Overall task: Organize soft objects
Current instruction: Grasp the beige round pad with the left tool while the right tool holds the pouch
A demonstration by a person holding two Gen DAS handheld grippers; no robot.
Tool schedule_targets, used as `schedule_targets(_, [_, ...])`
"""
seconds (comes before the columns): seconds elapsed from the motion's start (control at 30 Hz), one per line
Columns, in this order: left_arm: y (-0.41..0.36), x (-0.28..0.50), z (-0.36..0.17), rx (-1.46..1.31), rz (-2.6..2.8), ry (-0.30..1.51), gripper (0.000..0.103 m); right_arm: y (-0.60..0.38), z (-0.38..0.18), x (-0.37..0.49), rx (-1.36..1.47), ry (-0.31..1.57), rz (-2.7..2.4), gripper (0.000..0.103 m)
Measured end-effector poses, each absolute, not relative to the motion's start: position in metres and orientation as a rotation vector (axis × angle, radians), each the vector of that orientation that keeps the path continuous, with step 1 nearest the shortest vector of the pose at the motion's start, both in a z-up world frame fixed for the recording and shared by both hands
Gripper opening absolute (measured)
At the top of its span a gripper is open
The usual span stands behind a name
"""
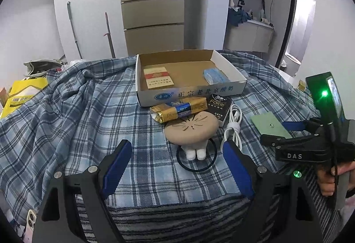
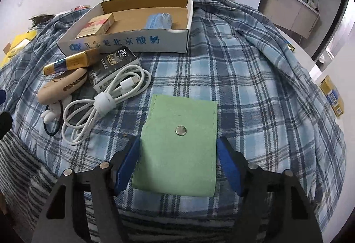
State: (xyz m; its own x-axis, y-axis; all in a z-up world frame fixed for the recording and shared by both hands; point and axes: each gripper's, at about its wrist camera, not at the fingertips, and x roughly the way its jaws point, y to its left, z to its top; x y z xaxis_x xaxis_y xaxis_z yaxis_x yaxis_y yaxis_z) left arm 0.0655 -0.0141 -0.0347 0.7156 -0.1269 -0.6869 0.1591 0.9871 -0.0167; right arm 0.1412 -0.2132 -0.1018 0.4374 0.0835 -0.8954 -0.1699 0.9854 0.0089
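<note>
Jaws apart on both grippers; right gripper (image 2: pixel 178 167) hides green pouch (image 2: pixel 179 138) edges.

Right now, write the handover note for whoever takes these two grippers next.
Left gripper: open, empty, just short of the mushroom plush toy and the black hair tie around its base.
Right gripper: open, one finger on each side of the green pouch, not closed on it.
Done: red pack and blue tissue pack lie in the cardboard box.
Left on the plaid cloth: pouch, plush toy, gold pack, black tissue pack, white cable.
</note>
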Motion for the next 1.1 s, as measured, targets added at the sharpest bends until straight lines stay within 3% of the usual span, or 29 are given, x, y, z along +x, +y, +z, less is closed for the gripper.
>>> schedule_targets(0.4, [-0.022,0.111,-0.03,-0.025,-0.251,0.823,0.083,-0.198,-0.047,0.139,-0.083,0.927,0.225,0.069])
schedule_targets(1.1, [-0.037,0.159,-0.081,-0.016,-0.287,0.989,0.083,-0.205,-0.067,0.145,0.016,0.947,0.302,0.069])
